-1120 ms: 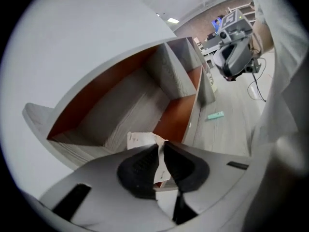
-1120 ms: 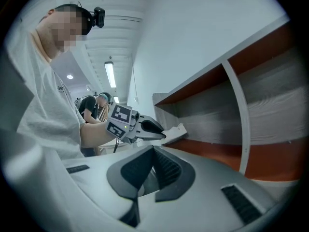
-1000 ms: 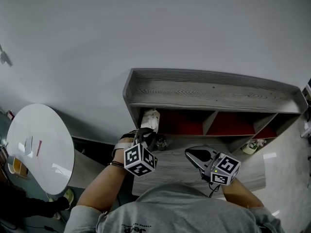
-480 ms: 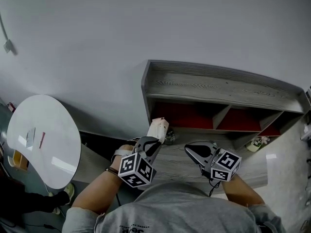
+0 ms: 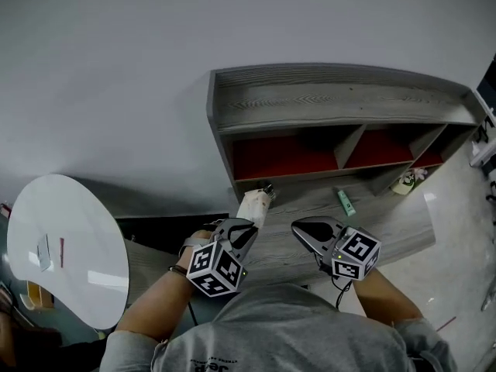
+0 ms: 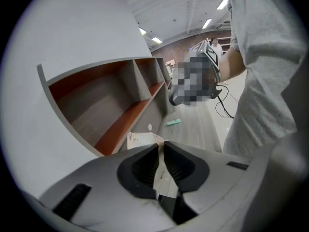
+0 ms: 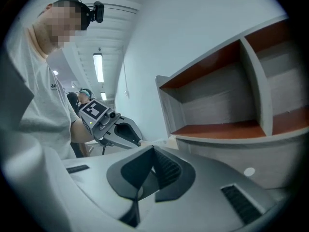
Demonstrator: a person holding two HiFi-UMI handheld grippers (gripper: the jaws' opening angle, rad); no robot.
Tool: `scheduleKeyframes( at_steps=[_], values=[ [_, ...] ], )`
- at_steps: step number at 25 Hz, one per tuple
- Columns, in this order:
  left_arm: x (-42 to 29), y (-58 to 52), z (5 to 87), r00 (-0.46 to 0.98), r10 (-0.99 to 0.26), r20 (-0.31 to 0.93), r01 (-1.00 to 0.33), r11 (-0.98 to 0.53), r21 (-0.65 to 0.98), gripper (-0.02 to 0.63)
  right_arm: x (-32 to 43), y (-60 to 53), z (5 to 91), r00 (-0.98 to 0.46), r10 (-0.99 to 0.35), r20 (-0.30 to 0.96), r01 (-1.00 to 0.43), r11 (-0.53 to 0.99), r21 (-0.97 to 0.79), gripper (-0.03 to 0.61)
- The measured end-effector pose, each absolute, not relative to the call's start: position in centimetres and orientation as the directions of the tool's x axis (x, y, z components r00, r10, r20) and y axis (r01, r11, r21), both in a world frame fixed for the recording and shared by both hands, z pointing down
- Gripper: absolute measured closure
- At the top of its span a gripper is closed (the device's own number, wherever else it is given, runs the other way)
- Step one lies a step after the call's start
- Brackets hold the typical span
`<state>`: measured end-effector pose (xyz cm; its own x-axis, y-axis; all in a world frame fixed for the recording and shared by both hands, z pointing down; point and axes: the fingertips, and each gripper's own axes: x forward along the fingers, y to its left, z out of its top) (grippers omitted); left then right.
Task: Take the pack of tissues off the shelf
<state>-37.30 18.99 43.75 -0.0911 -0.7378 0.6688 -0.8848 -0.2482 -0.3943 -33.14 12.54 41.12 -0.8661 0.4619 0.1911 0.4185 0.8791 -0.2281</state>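
At the far left stands a round white table, well apart from the work. The left gripper has its jaws closed nearly together on the near end of the pack of tissues. In the left gripper view the pads pinch a thin edge of the pale wrapper. The pack sticks straight out ahead of the jaws, its long axis running away from the person toward the shelf. Its far end lies just before the open front of the left red compartment, over the grey lower ledge and not inside the compartment. So the pack lies forward of the tongs, and the way out is, as I judge it, back along that same axis toward the body. The right gripper hangs just beside the left one, level with it. Its jaws are together on nothing, as the right gripper view shows. The left hand is plainly the one on the pack. Further right, a small green thing lies on the ledge, clear of both grippers.
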Motion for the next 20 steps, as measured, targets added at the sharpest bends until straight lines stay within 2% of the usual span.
scheduleKeyframes(
  at_steps=[12,20],
  values=[
    [-31.5,13.6,51.1,0.239,-0.669,0.703,-0.792,-0.553,-0.257,0.552,-27.2,9.7,48.8,-0.945,0.171,0.279,0.088,0.953,-0.289,0.572],
    [-24.4,6.5,55.4,0.372,-0.607,0.702,-0.678,-0.694,-0.241,0.552,-20.2,3.4,53.6,-0.955,-0.003,0.298,-0.107,0.937,-0.333,0.572]
  ],
)
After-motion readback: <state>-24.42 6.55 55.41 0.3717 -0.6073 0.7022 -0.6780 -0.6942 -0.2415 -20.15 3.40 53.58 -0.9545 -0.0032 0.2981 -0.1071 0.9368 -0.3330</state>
